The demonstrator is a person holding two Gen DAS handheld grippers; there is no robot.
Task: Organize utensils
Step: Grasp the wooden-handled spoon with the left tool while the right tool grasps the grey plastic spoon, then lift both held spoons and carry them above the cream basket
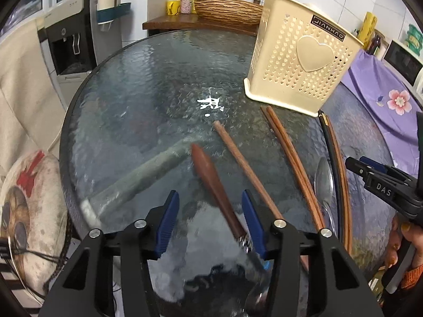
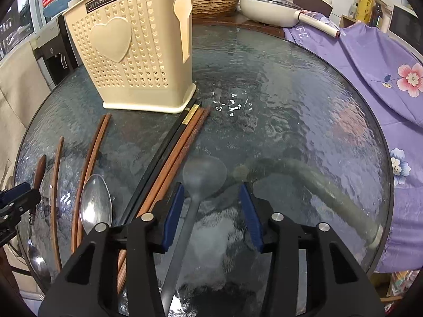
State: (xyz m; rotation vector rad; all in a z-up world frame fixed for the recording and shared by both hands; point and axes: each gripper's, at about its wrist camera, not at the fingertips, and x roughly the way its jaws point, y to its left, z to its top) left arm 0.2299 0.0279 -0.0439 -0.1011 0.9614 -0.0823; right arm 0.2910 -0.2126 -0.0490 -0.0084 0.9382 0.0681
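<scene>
Left gripper (image 1: pixel 210 220) nearest, fingers spread wide, straddling wooden-handled spoon (image 1: pixel 211 179) lying on glass table (image 1: pixel 132 92), not touching it. Right gripper (image 2: pixel 211 218) also wide, hovering over grey ladle (image 2: pixel 203 175). Chopsticks (image 2: pixel 179 142) and steel spoon (image 2: pixel 95 200) lie alongside. Cream utensil holder (image 2: pixel 132 52) upright at far side.
</scene>
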